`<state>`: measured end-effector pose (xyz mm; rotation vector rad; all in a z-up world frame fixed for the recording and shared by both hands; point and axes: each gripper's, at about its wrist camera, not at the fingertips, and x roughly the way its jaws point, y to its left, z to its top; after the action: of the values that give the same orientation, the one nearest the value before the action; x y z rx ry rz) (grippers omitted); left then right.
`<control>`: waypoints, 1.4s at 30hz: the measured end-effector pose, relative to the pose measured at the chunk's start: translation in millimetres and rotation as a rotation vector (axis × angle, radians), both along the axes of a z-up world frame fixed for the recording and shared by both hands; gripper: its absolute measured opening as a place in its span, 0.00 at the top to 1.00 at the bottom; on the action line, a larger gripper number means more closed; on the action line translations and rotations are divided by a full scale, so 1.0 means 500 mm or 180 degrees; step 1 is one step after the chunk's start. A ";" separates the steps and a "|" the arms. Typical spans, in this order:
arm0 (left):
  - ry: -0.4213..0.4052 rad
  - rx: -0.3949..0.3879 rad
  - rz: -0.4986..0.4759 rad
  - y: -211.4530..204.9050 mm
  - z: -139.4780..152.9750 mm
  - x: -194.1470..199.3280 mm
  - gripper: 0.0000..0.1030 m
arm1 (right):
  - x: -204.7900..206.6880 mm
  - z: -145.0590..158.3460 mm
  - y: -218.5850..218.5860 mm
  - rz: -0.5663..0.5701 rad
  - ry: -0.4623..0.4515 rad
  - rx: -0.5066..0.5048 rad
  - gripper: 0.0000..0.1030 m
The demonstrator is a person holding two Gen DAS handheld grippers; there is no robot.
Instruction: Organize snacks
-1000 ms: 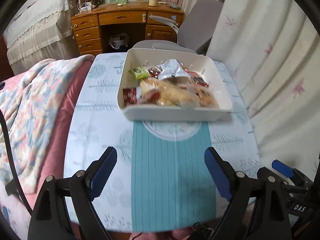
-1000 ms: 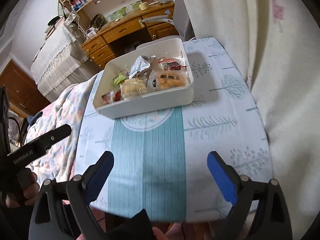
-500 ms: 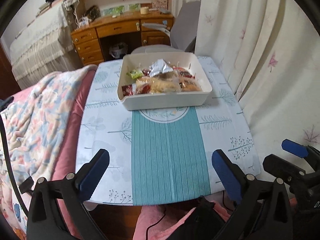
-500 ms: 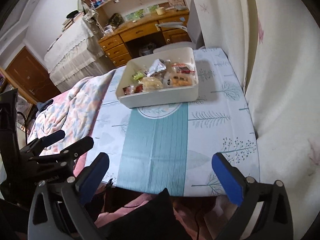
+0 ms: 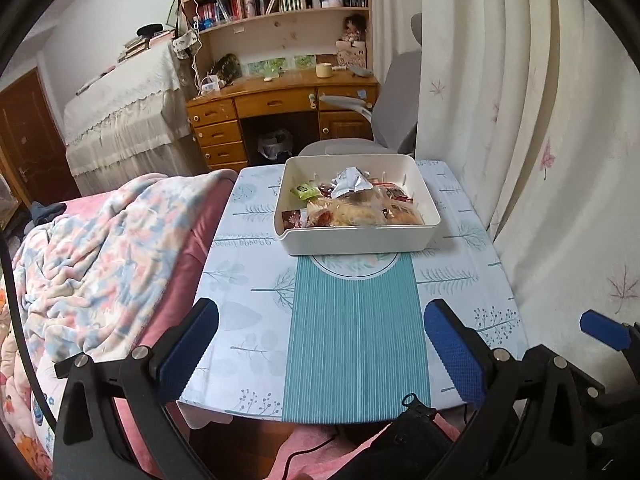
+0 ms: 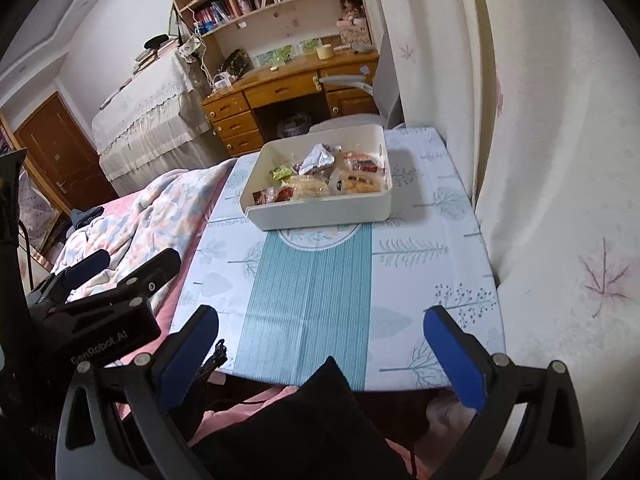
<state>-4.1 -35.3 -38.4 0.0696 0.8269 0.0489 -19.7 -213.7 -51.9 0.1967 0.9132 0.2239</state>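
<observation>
A white bin (image 5: 360,238) (image 6: 320,212) stands at the far middle of the table, filled with several snack packets: a silver foil bag (image 5: 350,180) (image 6: 316,158), a green packet (image 5: 304,190), red and orange wrappers. My left gripper (image 5: 320,340) hangs above the table's near edge, open and empty. My right gripper (image 6: 320,344) is likewise open and empty over the near edge. Both are well short of the bin. In the right wrist view the left gripper's black body (image 6: 100,312) shows at lower left.
The table (image 5: 352,320) has a teal and white cloth. A floral blanket (image 5: 92,260) lies on the pink bed to the left. A white curtain (image 5: 540,160) hangs close on the right. A wooden desk (image 5: 280,108) and grey chair (image 5: 396,100) stand behind.
Both grippers have pulled back and up from the bin, which now looks smaller and farther. Their jaws have spread a little wider. The bin and snacks have stayed put.
</observation>
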 end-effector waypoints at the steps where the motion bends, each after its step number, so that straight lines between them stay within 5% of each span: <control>1: -0.0005 0.0001 -0.0004 -0.003 -0.002 -0.001 0.01 | -0.002 0.002 0.000 -0.0013 -0.0043 -0.0026 0.00; 7: -0.0034 -0.0037 0.0047 -0.003 -0.004 -0.007 0.01 | -0.009 0.009 0.000 -0.0046 -0.0177 -0.0113 0.00; 42: 0.0132 0.0028 -0.0052 -0.069 -0.032 0.036 0.01 | 0.024 -0.030 -0.045 -0.0084 0.0138 -0.0028 0.00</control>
<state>13.6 -69.8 -54.5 0.0859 0.8676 0.0358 -7.5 -236.1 -66.9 0.2058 0.9540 0.1918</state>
